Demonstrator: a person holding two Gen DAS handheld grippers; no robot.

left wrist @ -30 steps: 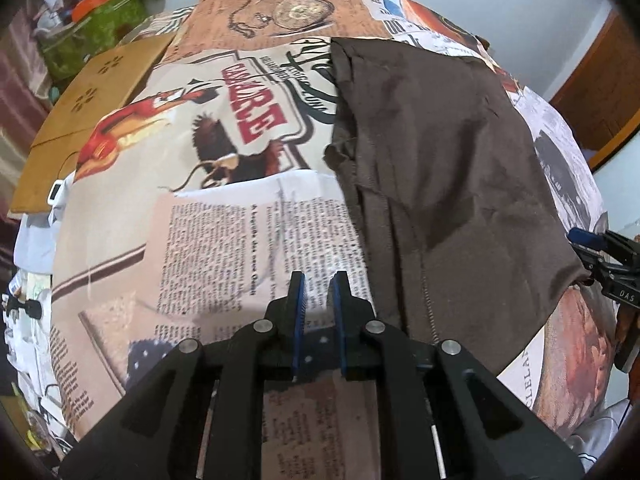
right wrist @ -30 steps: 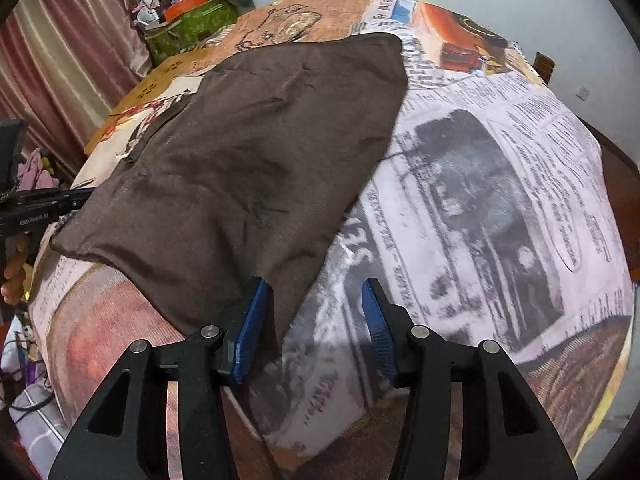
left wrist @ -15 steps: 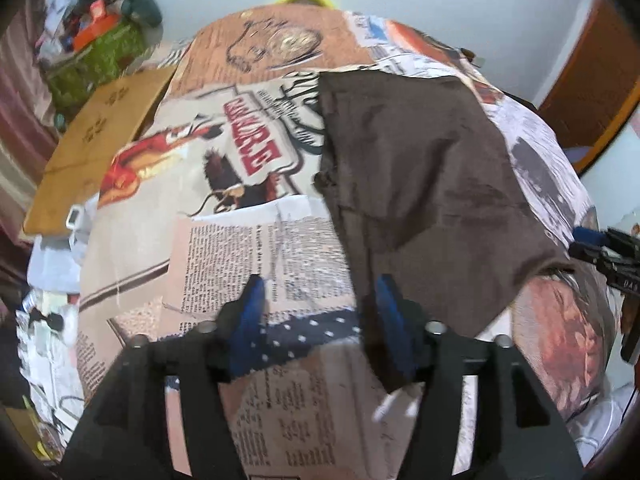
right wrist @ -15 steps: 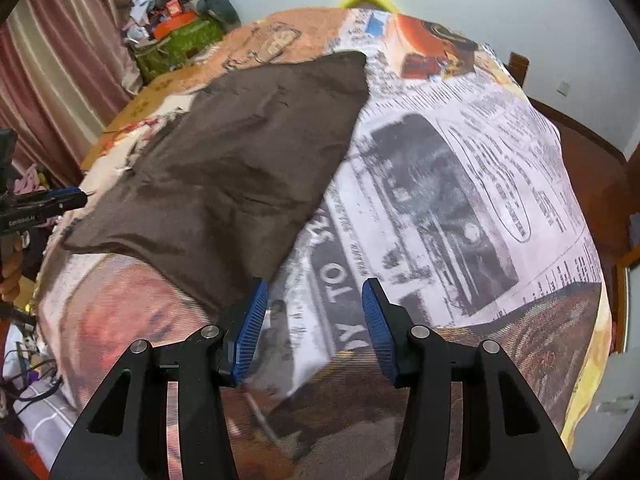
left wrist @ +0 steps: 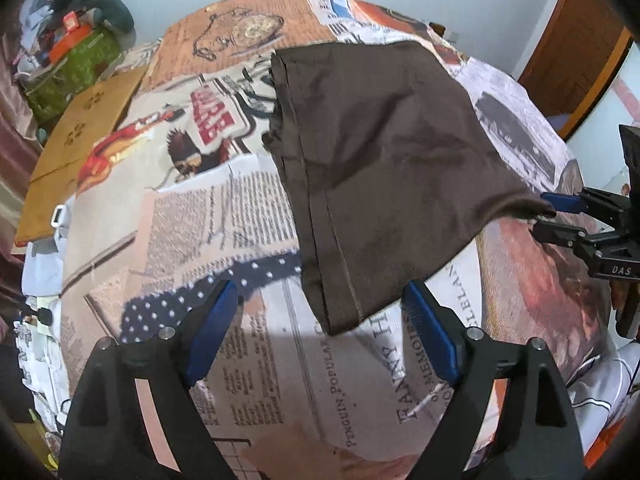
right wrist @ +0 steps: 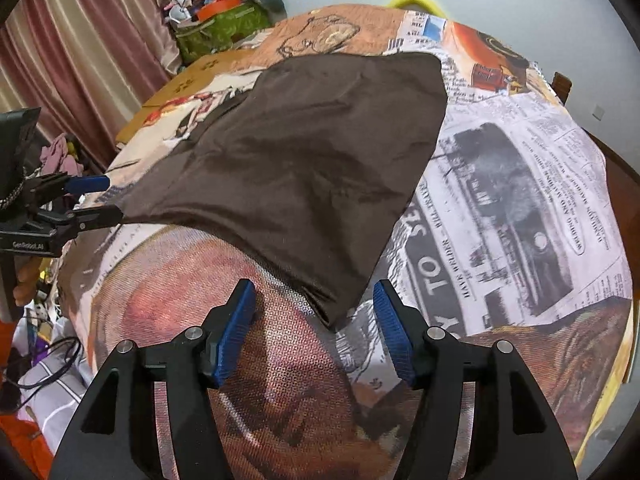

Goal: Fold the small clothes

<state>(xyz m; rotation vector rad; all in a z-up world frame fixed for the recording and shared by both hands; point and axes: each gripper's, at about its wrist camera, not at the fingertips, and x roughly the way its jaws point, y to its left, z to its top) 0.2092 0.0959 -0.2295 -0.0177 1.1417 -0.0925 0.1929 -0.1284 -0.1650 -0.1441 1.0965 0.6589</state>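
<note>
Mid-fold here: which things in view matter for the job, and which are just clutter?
Job: brown garment, left gripper, right gripper, both open at its near corners.

Clutter: green bag, cardboard, curtain, printed bedspread.

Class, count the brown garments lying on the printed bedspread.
1: the brown garment lies spread across the bedspread, its near corners between each open tool's pads. Others may be hidden beneath.

A plain dark brown garment (left wrist: pixel 384 152) lies on a newspaper-print bedsheet (left wrist: pixel 248 208) in orange, white, black; gripper pads (right wrist: pixel 236 332) are blue.
</note>
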